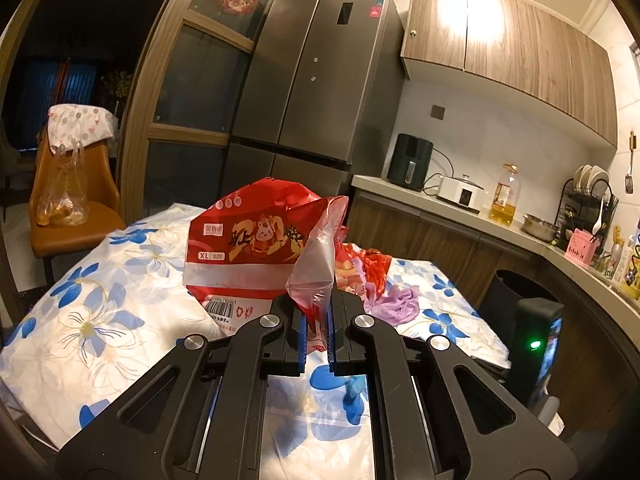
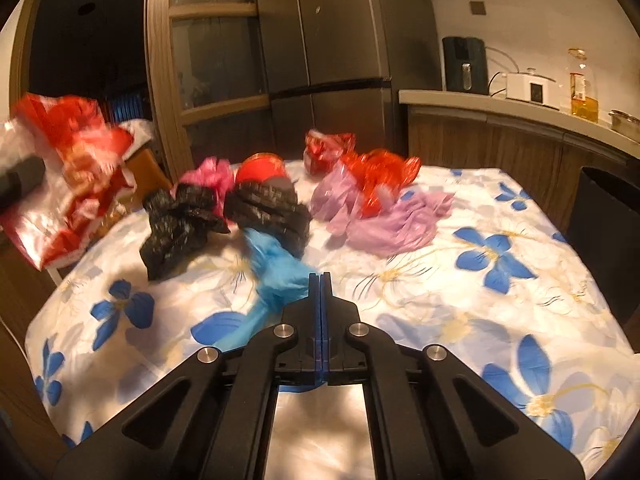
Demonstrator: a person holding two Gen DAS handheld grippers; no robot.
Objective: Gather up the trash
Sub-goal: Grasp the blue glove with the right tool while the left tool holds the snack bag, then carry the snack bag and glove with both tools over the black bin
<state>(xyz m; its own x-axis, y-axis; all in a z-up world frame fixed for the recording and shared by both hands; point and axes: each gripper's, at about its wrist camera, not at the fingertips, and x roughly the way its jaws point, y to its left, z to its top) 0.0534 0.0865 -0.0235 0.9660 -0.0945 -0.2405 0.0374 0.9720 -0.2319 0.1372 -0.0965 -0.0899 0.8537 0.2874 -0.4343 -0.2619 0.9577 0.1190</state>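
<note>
Kitchen walls, a tall grey fridge (image 1: 320,80) and wooden cupboards stand behind a table covered with a white cloth with blue flowers (image 2: 500,264).

On this cloth lies the trash. A blue plastic bag (image 2: 276,276) lies just in front of the right gripper (image 2: 320,280). Its two fingers are pressed flat together, and the blue bag lies beside and under them; I cannot tell if any of it is pinched. Touching the far end of the blue bag is a crumpled black bag (image 2: 268,208). Another black bag (image 2: 176,224) sits to its left, with a pink bag (image 2: 208,176) behind it. Further right lie a soft purple bag (image 2: 384,220) and a shiny red wrapper (image 2: 380,176) on top of it.

The left gripper (image 1: 318,320) has its fingers squeezed on the clear edge of a big red plastic bag (image 1: 248,240) with a cartoon animal on it. That bag hangs above the cloth.

A brown chair (image 1: 68,216) holds a clear bag. On the counter (image 1: 520,236) stand a bottle of oil (image 1: 505,200) and a black air fryer (image 1: 412,160).
</note>
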